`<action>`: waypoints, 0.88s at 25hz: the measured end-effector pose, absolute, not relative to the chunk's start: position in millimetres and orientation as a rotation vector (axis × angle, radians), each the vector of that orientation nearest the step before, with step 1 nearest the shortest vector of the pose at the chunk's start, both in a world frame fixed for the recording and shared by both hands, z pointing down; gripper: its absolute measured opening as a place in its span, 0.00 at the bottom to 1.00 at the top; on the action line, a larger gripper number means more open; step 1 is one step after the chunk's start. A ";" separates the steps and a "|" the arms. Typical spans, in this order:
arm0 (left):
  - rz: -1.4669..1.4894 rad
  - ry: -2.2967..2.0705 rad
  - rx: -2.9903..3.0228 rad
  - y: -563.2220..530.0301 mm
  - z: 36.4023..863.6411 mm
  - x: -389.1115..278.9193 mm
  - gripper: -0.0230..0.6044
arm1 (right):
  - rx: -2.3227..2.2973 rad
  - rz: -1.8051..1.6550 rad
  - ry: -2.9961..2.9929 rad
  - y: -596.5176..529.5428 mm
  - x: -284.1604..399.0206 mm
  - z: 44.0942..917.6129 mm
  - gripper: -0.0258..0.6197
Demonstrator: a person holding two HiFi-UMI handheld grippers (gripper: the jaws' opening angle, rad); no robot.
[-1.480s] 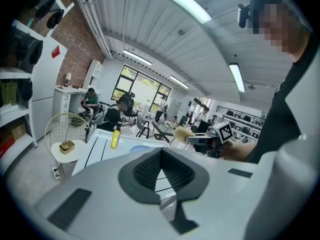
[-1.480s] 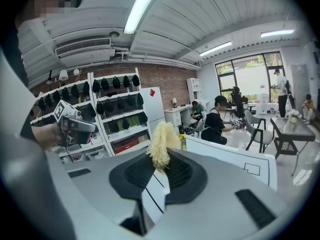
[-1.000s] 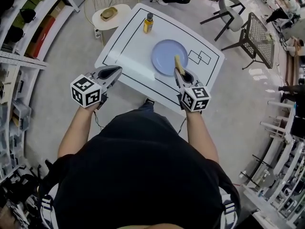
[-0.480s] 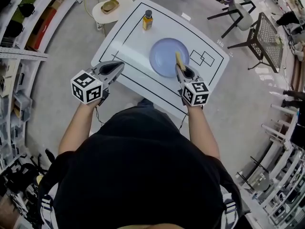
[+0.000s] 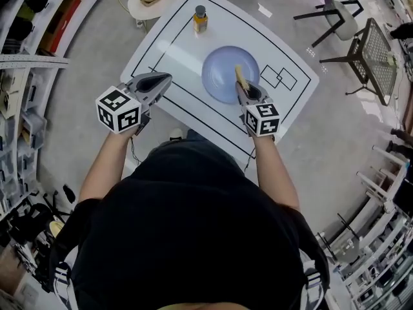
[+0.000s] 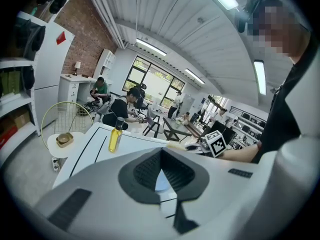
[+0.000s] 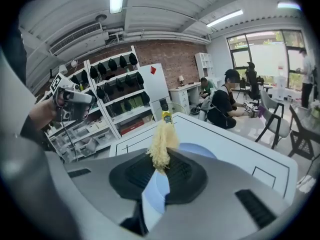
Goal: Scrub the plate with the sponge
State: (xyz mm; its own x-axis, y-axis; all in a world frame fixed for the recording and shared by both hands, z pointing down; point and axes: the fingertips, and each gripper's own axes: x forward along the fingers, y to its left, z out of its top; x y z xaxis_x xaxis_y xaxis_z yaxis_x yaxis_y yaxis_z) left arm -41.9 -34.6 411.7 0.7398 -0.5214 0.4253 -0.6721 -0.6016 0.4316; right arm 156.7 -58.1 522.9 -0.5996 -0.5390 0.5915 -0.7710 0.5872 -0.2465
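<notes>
The right gripper (image 5: 241,88) was clamped on the yellow sponge (image 5: 239,75), held over the right-of-centre part of the blue plate (image 5: 219,76) in the upper middle of the head view. Scrubbing looked barely begun, with most of the plate left to cover. The left gripper (image 5: 162,79), jaws together and empty, hung at the counter (image 5: 175,49) edge, frame-left of the plate. A bottle (image 5: 201,19) stood well clear, obstructing nothing.

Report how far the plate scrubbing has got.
Done: the sponge is picked up and clamped in the right tongs. In hand: it is held over the blue plate on the table; contact can't be confirmed. Left: the scrubbing itself, since no suds show. The left tongs are shut, empty and off the plate.
</notes>
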 end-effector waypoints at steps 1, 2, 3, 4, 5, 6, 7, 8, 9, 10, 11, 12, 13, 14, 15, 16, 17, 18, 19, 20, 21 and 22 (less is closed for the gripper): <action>0.347 -0.900 2.356 -37.6 412.8 -38.2 0.05 | 1.030 0.677 -2.359 -60.1 156.9 527.7 0.11; 0.352 -0.901 2.353 -40.1 414.0 -34.4 0.05 | 1.014 0.678 -2.358 -61.5 156.7 532.8 0.11; 0.358 -0.901 2.350 -42.1 415.1 -30.6 0.05 | 0.997 0.681 -2.357 -62.3 156.4 538.0 0.11; 0.363 -0.901 2.348 -43.6 415.7 -26.8 0.05 | 0.978 0.684 -2.355 -62.4 155.7 543.0 0.11; 0.365 -0.901 2.346 -45.3 415.6 -23.0 0.05 | 0.955 0.685 -2.354 -62.7 154.6 547.6 0.11; 0.365 -0.904 2.345 -47.2 415.3 -19.6 0.05 | 0.931 0.683 -2.353 -63.2 153.0 551.7 0.11; 0.363 -0.910 2.345 -49.3 414.9 -17.1 0.05 | 0.906 0.679 -2.352 -63.9 151.0 555.7 0.11; 0.361 -0.917 2.345 -51.4 414.8 -15.4 0.05 | 0.884 0.674 -2.351 -64.7 148.7 559.3 0.11; 0.359 -0.922 2.345 -53.2 415.2 -14.3 0.05 | 0.866 0.670 -2.351 -65.4 146.2 562.5 0.11; 0.359 -0.924 2.346 -54.5 415.9 -13.4 0.05 | 0.852 0.664 -2.350 -66.2 143.9 565.4 0.11; 0.361 -0.923 2.347 -55.0 417.1 -12.8 0.05 | 0.839 0.657 -2.348 -66.8 141.4 567.9 0.11; 0.365 -0.923 2.346 -54.7 418.4 -12.8 0.05 | 0.826 0.650 -2.345 -67.2 138.6 570.3 0.11; 0.367 -0.923 2.344 -54.0 419.8 -13.2 0.05 | 0.812 0.643 -2.342 -67.3 135.3 572.9 0.11; 0.367 -0.924 2.341 -53.3 421.1 -13.8 0.05 | 0.797 0.639 -2.336 -67.3 131.9 576.2 0.11; 0.366 -0.925 2.338 -53.0 422.4 -14.4 0.05 | 0.782 0.637 -2.329 -67.3 128.4 580.1 0.11; 0.363 -0.925 2.336 -52.9 423.6 -15.1 0.05 | 0.767 0.634 -2.321 -67.2 124.6 584.3 0.11; 0.360 -0.923 2.334 -53.0 424.8 -16.1 0.05 | 0.752 0.631 -2.314 -66.6 120.5 588.0 0.11; 0.357 -0.920 2.332 -53.0 426.0 -17.4 0.05 | 0.738 0.624 -2.306 -65.2 116.2 591.1 0.11; 0.353 -0.914 2.331 -52.7 427.3 -19.1 0.05 | 0.725 0.613 -2.298 -63.3 111.5 593.8 0.11; 0.349 -0.907 2.330 -52.2 428.6 -21.2 0.05 | 0.709 0.598 -2.289 -61.0 106.7 596.8 0.11; 0.345 -0.900 2.330 -51.4 430.0 -23.3 0.05 | 0.692 0.582 -2.278 -58.2 102.1 600.2 0.11; 0.340 -0.893 2.329 -50.8 431.6 -25.4 0.05 | 0.673 0.566 -2.263 -55.1 98.3 603.9 0.11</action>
State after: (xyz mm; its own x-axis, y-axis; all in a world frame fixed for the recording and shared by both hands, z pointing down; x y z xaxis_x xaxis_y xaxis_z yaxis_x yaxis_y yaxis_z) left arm -25.4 -50.8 431.6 0.7388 -0.5159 0.4336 -0.6736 -0.5834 0.4537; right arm 98.3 -55.1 603.9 -0.6211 -0.3012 0.7235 -0.6066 0.7694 -0.2004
